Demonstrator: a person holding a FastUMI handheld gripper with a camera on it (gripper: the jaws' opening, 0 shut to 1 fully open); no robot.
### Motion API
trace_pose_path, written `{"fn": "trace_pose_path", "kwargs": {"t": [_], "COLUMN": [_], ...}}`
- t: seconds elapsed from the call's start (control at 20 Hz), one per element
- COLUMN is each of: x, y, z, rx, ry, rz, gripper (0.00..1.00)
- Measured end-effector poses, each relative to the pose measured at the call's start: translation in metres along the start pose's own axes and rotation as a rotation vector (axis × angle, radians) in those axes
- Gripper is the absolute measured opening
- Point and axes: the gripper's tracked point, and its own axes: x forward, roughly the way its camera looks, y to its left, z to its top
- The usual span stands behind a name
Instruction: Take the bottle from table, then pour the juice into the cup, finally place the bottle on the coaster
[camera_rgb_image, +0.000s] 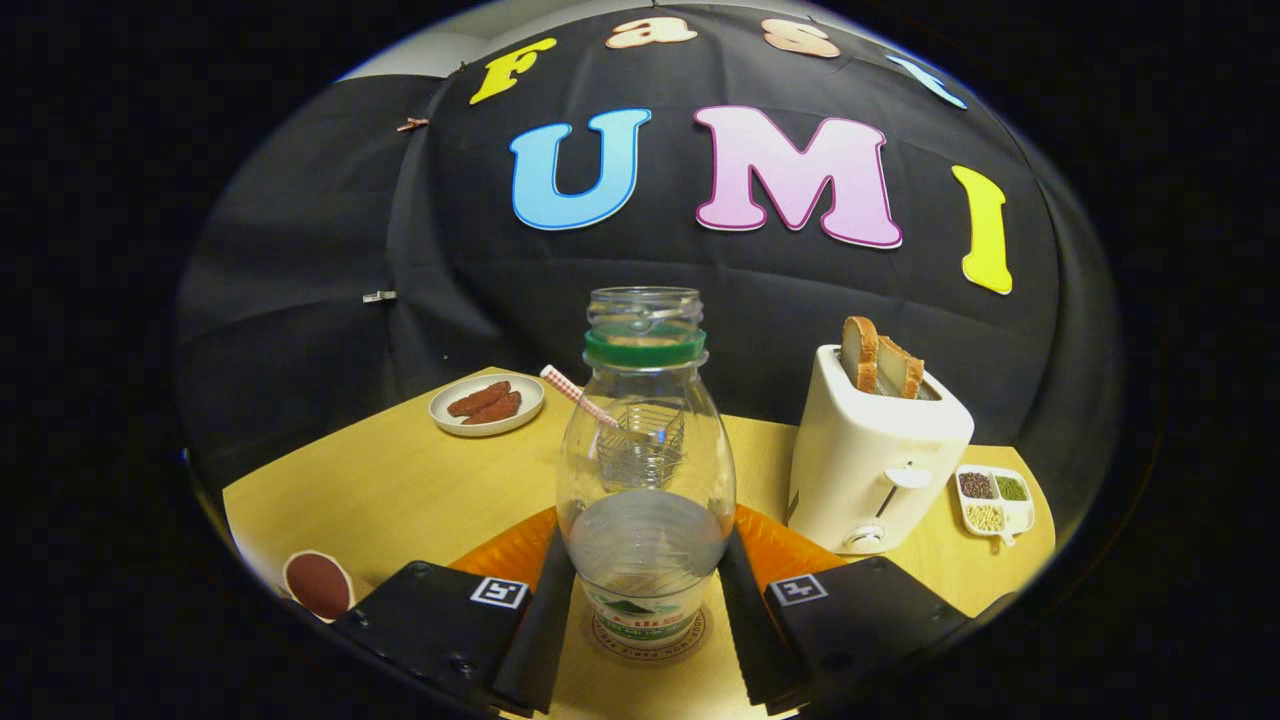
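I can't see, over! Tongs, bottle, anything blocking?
Tongs flank bottle, grip unclear. Bottle upright on coaster, uncapped. Toaster beyond, apart.

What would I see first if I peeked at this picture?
First you'd see the clear bottle with a green ring at its neck, standing between the gripper fingers, which sit against its sides. It rests on a round coaster, with an orange mat behind it. To one side stands a white toaster with bread sticking out; on the other, farther back, a plate of sausages.
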Motion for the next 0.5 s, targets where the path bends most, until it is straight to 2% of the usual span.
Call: {"fn": "trace_pose_path", "kwargs": {"t": [0.2,0.5], "x": [0.007,0.006], "y": [0.001,-0.002], "z": [-0.007,-0.015], "rx": [0.046,0.042], "ry": [0.015,0.026], "rz": [0.009,0.0], "gripper": [0.73,0.76]}}
